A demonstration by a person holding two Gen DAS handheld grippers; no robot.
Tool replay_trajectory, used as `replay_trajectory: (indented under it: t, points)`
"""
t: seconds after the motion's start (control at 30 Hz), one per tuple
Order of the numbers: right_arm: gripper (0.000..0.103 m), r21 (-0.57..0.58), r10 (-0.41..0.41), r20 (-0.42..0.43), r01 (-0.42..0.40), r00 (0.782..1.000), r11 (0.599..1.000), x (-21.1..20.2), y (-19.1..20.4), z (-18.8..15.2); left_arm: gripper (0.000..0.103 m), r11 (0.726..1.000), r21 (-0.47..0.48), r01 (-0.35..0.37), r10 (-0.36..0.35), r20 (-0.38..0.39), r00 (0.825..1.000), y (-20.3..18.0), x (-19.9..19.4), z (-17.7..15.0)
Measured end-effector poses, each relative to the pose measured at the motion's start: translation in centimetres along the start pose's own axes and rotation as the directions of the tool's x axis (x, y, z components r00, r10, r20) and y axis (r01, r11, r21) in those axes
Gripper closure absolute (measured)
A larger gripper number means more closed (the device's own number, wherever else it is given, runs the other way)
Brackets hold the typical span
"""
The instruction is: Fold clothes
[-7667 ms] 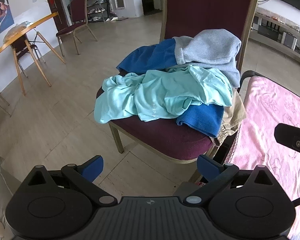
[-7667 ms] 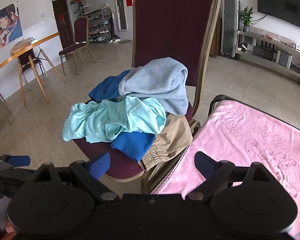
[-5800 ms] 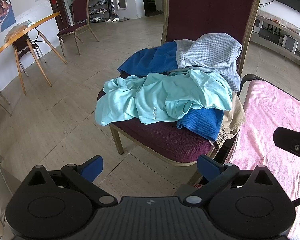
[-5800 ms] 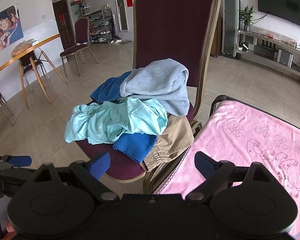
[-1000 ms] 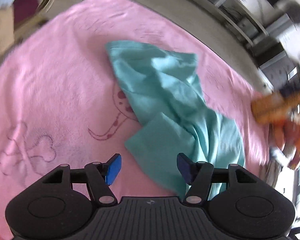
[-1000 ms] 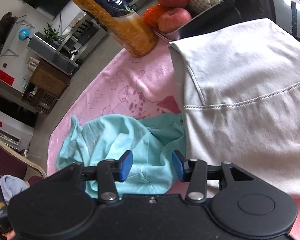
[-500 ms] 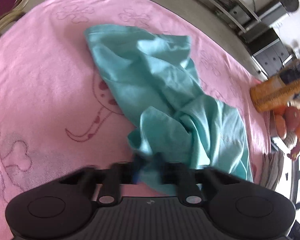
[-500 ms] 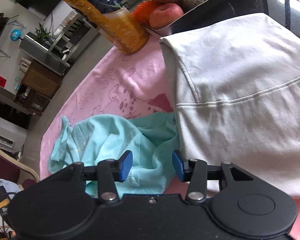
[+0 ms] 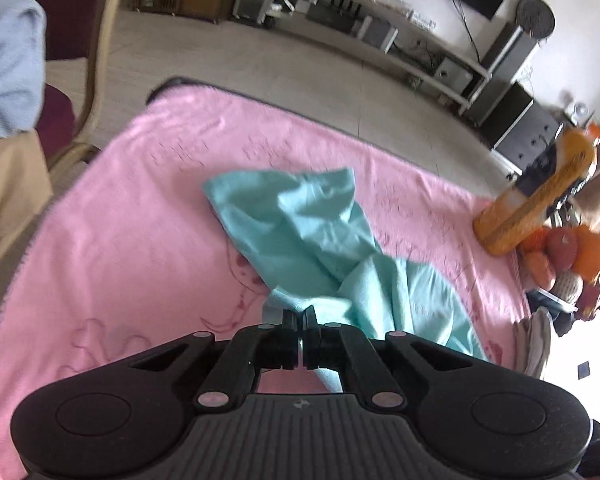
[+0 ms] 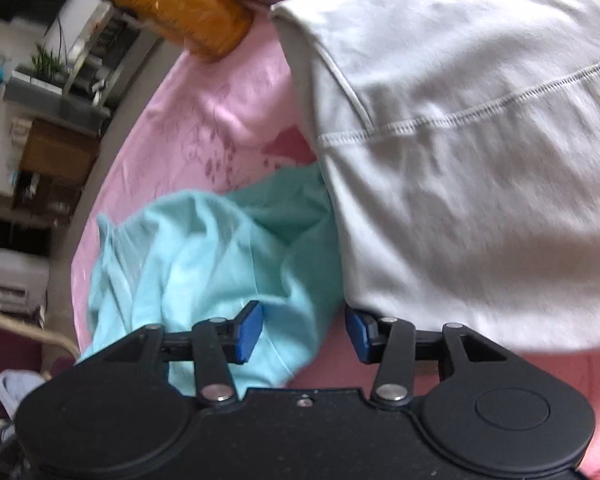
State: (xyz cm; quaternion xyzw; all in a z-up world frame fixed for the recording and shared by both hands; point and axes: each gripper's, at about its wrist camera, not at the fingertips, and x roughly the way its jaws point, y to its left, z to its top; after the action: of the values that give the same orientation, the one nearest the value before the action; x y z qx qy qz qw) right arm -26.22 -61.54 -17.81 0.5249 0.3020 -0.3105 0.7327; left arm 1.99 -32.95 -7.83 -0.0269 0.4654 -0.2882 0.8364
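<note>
A crumpled light teal shirt lies on the pink blanket. My left gripper is shut on the shirt's near edge and lifts it a little. In the right wrist view the same teal shirt lies partly under a folded white garment. My right gripper is open, its blue pads low over the shirt's edge, right beside the white garment.
A chair with more clothes, a light blue-grey garment among them, stands at the left. An orange juice bottle and a tray of fruit sit at the blanket's far right edge. The bottle also shows in the right wrist view.
My left gripper closed on the teal shirt's near edge and raised it, tilting the view up. My right gripper stayed open and moved closer to the shirt and white garment.
</note>
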Motion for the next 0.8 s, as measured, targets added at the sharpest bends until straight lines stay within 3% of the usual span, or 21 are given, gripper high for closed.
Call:
replay_trajectory:
  t: [0.03,0.07,0.13,0.2,0.3,0.47,0.6,0.67,0.7,0.8]
  points:
    - [0.065,0.004,-0.005,0.010,0.005,1.000,1.000,0.1,0.1,0.0,0.102,1.000,-0.003,-0.005,0.005,0.017,1.000,0.4,-0.9,0.3]
    - [0.098,0.009,-0.009,0.021,0.009,1.000,1.000,0.2,0.1,0.0,0.103,1.000,-0.005,-0.009,0.010,0.034,0.999,0.8,-1.7,0.6]
    - [0.101,0.007,-0.019,0.049,0.019,0.999,1.000,0.2,0.4,0.0,0.102,1.000,-0.010,-0.023,0.023,0.068,0.997,1.8,-3.5,1.3]
    - [0.102,-0.025,0.008,0.118,-0.005,0.993,1.000,-1.3,0.7,-0.1,0.102,0.999,-0.009,-0.051,0.051,0.112,0.992,3.5,-5.3,2.0]
    - [0.102,0.004,0.117,0.197,-0.120,0.973,0.993,-4.7,-0.5,-0.1,0.102,0.992,-0.016,-0.129,0.130,0.180,0.975,6.7,-8.1,2.9]
    - [0.102,0.033,0.084,0.182,-0.092,0.980,0.995,-5.0,-2.6,-0.3,0.099,0.971,-0.050,-0.236,0.241,0.176,0.954,10.9,-8.2,3.7]
    - [0.095,-0.038,0.083,0.147,-0.078,0.986,0.996,-3.5,-0.9,-0.7,0.092,0.968,-0.033,-0.248,0.251,0.137,0.958,11.6,-7.8,1.8]
    - [0.077,-0.078,0.092,0.133,-0.082,0.987,0.994,-3.3,0.0,-1.1,0.080,0.967,-0.025,-0.254,0.256,0.118,0.960,12.0,-7.7,0.8]
    - [0.070,-0.089,0.085,0.130,-0.074,0.988,0.993,-3.6,0.2,-1.4,0.079,0.966,-0.020,-0.257,0.257,0.108,0.960,12.1,-7.6,0.3]
    - [0.069,-0.118,0.059,0.122,-0.045,0.991,0.992,-4.7,0.7,-2.4,0.077,0.978,0.004,-0.208,0.207,0.059,0.977,12.3,-8.0,-2.5]
